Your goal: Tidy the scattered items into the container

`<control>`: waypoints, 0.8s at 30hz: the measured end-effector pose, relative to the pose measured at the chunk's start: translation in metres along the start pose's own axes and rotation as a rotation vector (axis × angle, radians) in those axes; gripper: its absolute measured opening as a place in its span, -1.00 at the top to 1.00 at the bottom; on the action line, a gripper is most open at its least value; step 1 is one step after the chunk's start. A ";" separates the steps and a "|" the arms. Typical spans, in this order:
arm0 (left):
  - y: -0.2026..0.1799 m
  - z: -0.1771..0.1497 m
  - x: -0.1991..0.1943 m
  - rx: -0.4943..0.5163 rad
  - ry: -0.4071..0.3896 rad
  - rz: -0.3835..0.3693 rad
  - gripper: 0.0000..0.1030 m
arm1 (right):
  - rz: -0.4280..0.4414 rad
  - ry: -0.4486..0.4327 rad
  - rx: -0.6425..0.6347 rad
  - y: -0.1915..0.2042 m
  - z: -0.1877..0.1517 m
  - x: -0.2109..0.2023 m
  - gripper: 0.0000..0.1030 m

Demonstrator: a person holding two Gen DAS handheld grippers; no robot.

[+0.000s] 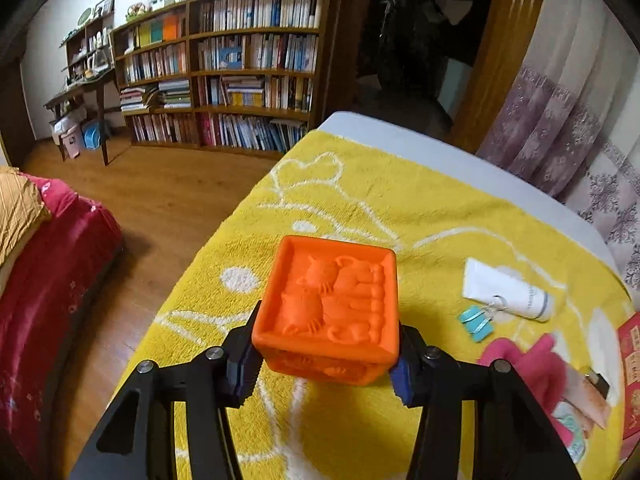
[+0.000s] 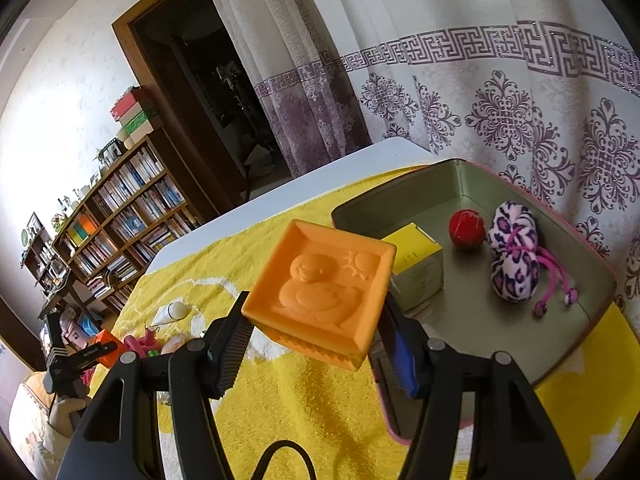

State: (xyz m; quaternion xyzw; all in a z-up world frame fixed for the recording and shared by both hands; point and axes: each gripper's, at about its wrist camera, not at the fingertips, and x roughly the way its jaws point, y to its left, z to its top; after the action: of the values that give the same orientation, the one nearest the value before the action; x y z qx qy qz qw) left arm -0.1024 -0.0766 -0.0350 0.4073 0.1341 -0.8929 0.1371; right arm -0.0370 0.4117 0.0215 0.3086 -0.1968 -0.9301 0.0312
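Observation:
My left gripper [image 1: 326,364] is shut on an orange embossed cube [image 1: 330,304] and holds it above the yellow towel [image 1: 360,208]. My right gripper [image 2: 316,344] is shut on a lighter orange cube with a duck relief [image 2: 320,292], held just left of the metal tin [image 2: 400,196]. The tin holds a yellow box [image 2: 416,264], a red ball [image 2: 466,228] and a leopard-print pouch [image 2: 514,256]. On the towel lie a white tube [image 1: 508,290], a teal binder clip [image 1: 478,320] and a pink item [image 1: 532,364]. The left gripper with its cube also shows in the right wrist view [image 2: 102,350].
The towel covers a white table [image 1: 400,130] that ends near a patterned curtain [image 2: 520,100]. A red packet [image 1: 630,364] lies at the towel's right edge. A bookshelf [image 1: 224,68], wooden floor and a red bed [image 1: 48,288] lie to the left.

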 end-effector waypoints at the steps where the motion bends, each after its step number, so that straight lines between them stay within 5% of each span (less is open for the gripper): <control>1: -0.003 0.000 -0.005 0.006 -0.008 -0.009 -0.05 | -0.002 -0.003 0.002 -0.001 0.001 -0.001 -0.26; 15: -0.111 -0.009 -0.091 0.165 -0.107 -0.264 -0.05 | -0.095 -0.105 0.060 -0.051 0.021 -0.042 -0.26; 24: -0.216 -0.029 -0.125 0.349 -0.101 -0.429 -0.05 | -0.107 -0.064 0.059 -0.075 0.022 -0.038 -0.37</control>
State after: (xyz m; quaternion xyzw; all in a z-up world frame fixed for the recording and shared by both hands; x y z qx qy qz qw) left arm -0.0807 0.1507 0.0698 0.3420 0.0544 -0.9303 -0.1208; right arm -0.0142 0.4949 0.0300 0.2894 -0.2084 -0.9336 -0.0342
